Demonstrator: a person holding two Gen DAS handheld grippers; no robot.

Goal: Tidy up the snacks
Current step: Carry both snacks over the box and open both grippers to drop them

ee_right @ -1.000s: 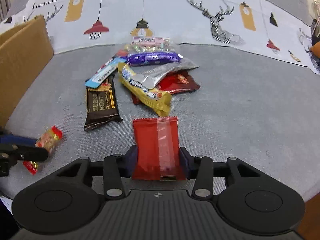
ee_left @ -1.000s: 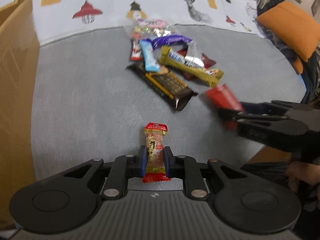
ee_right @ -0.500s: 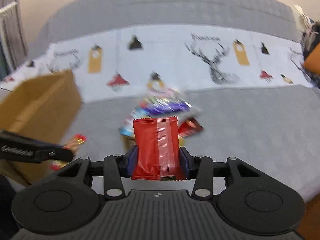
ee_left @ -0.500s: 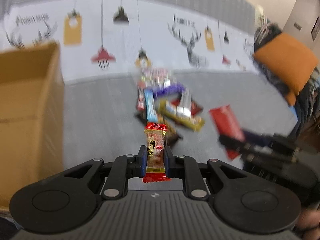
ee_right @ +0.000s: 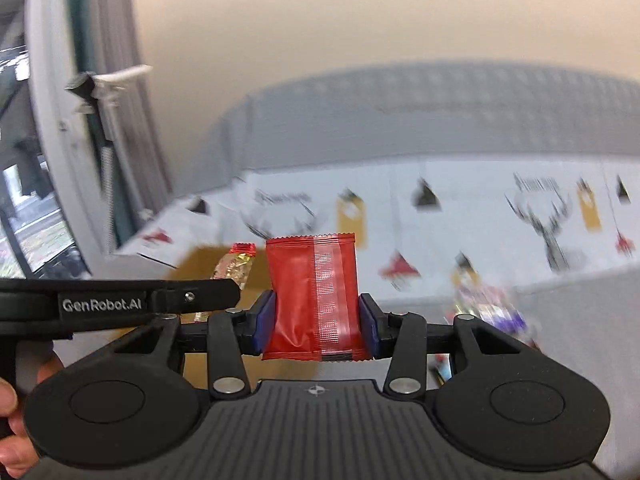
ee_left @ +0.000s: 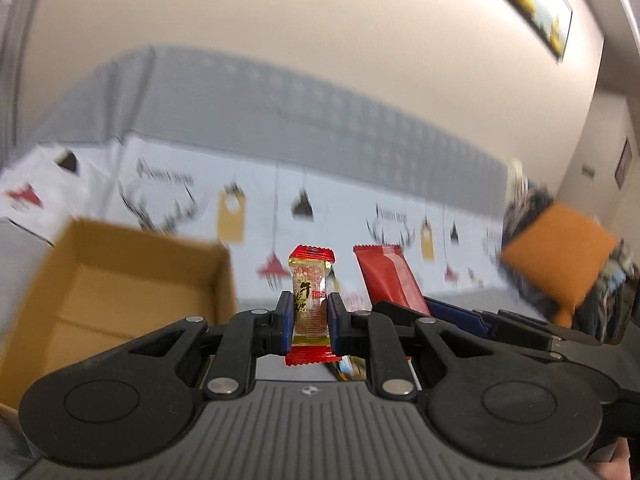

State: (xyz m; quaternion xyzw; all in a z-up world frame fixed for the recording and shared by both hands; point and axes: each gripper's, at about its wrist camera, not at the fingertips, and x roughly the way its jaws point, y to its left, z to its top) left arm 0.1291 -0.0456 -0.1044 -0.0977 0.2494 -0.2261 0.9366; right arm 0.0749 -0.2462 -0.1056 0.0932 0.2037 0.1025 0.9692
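Note:
My left gripper [ee_left: 309, 322] is shut on a small red-and-gold candy [ee_left: 310, 300] and holds it upright in the air. My right gripper [ee_right: 316, 326] is shut on a flat red snack packet [ee_right: 314, 300]. In the left wrist view the red packet [ee_left: 386, 276] and the right gripper sit just to the right. In the right wrist view the left gripper's finger and the candy [ee_right: 236, 266] sit at the left. An open cardboard box [ee_left: 120, 280] lies ahead on the left. The snack pile [ee_right: 486, 306] shows blurred at the right.
The grey sofa has a white printed cloth [ee_left: 180, 184] over its back. An orange cushion [ee_left: 560, 260] lies at the right. A window frame [ee_right: 80, 120] stands at the far left. The person's hand [ee_right: 12, 420] holds the left gripper's handle.
Both grippers have lifted and tilted up from the snack pile, each still holding its snack, and now stand side by side. The box has come into view ahead on the left.

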